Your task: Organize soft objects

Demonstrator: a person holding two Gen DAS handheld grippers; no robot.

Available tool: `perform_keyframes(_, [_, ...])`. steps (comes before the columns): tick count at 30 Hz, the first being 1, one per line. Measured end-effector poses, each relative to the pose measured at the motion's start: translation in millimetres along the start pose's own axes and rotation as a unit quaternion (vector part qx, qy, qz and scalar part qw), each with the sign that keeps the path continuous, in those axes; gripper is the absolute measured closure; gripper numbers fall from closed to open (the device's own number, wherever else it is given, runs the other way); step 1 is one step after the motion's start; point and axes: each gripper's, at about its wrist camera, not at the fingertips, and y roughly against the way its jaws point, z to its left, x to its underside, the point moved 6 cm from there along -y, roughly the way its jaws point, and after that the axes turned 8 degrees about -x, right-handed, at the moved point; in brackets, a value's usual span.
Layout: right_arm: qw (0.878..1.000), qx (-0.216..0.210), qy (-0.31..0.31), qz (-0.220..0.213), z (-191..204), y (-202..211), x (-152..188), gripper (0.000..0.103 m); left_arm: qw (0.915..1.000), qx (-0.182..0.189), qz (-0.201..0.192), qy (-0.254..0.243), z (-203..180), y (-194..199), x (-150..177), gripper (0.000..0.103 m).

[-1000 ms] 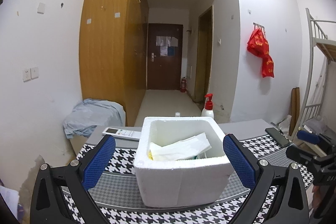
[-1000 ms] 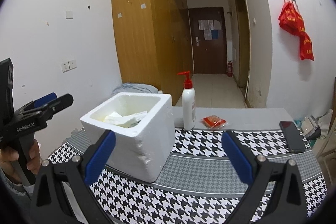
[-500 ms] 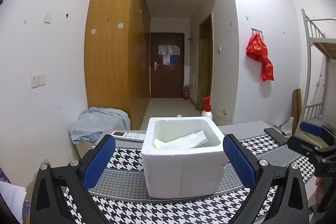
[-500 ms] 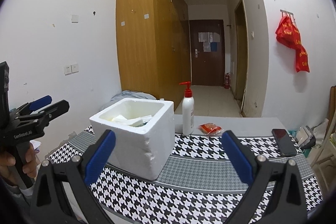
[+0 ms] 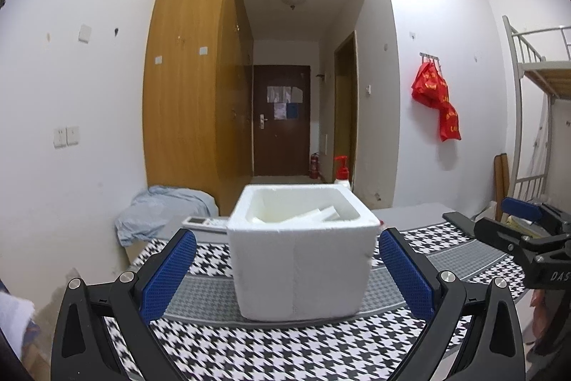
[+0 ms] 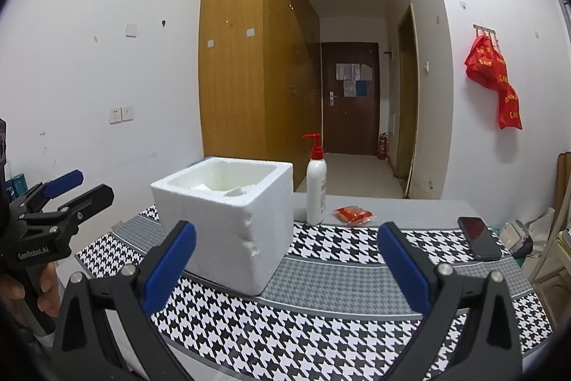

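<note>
Nearest, the left gripper (image 5: 287,268) hovers low over the houndstooth cloth (image 5: 285,352) with its two blue-padded jaws wide apart and gripping nothing; the right gripper (image 6: 285,265) does the same, jaws spread and empty, its lower body cut off by the frame edge. Just past the left gripper's fingers sits one white foam box (image 5: 301,249) on the cloth, left of centre on the table, its near right corner chipped; the soft white items (image 5: 314,214) inside it are mostly hidden by the rim, so their number cannot be told. Behind the box to the left lies one remote control (image 5: 205,222), half covered. To the right of the box stand one pump bottle (image 6: 316,191) with a red top, then one small red packet (image 6: 354,214), and further right one dark phone (image 6: 479,237) near the table's edge
</note>
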Motion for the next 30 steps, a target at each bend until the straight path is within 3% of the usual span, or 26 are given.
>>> perform_keyframes(9, [0.999,-0.013,-0.035,0.013,-5,-1,24,0.000,0.9998,-0.002,0.012,-0.014,-9,-2,24,0.001])
perform_keyframes(16, [0.999,-0.014,-0.031,0.010,-2,3,31,0.000,0.9997,-0.004,0.024,0.002,-5,-3,34,0.001])
perform_keyframes(30, [0.999,-0.017,-0.044,0.003,-8,11,46,0.000,0.9998,-0.005,0.018,0.011,0,6,47,0.001])
